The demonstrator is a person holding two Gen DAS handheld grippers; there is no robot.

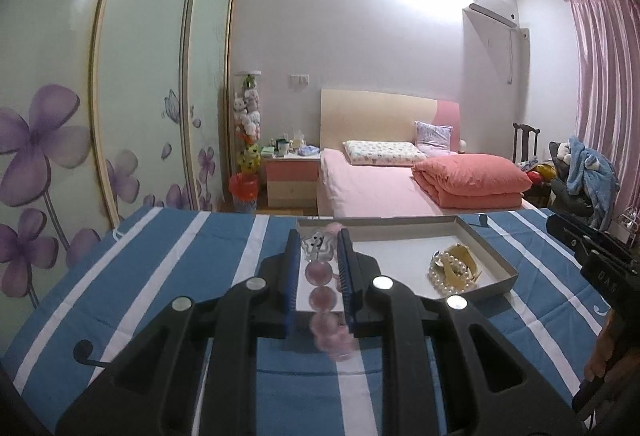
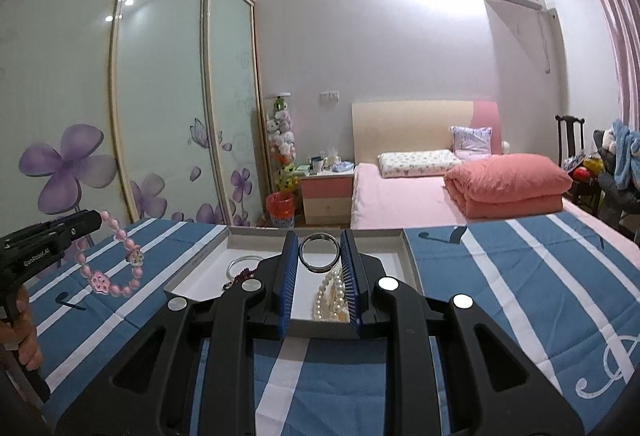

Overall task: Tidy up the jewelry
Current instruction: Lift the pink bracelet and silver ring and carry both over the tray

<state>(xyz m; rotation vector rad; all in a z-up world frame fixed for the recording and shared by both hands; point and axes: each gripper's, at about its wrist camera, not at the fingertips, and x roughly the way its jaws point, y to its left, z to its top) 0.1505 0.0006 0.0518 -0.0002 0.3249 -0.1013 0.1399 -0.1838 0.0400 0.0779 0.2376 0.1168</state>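
Observation:
My left gripper (image 1: 319,240) is shut on a pink bead bracelet (image 1: 320,296), which hangs between its blue pads; in the right wrist view the bracelet (image 2: 116,268) dangles from that gripper (image 2: 94,220) above the striped cloth, left of the box. My right gripper (image 2: 319,242) is shut on a silver bangle (image 2: 319,252), held upright over the shallow grey box (image 2: 396,236). In the box lie a pearl strand on a yellow piece (image 1: 452,270), a thin silver ring (image 2: 244,262) and dark beads (image 2: 240,276).
The box rests on a blue and white striped cloth (image 1: 160,276). Behind it are a pink bed (image 1: 380,183) with a folded quilt, a nightstand (image 1: 290,175) and flowered wardrobe doors (image 1: 120,95). A chair with clothes (image 1: 580,171) stands at right.

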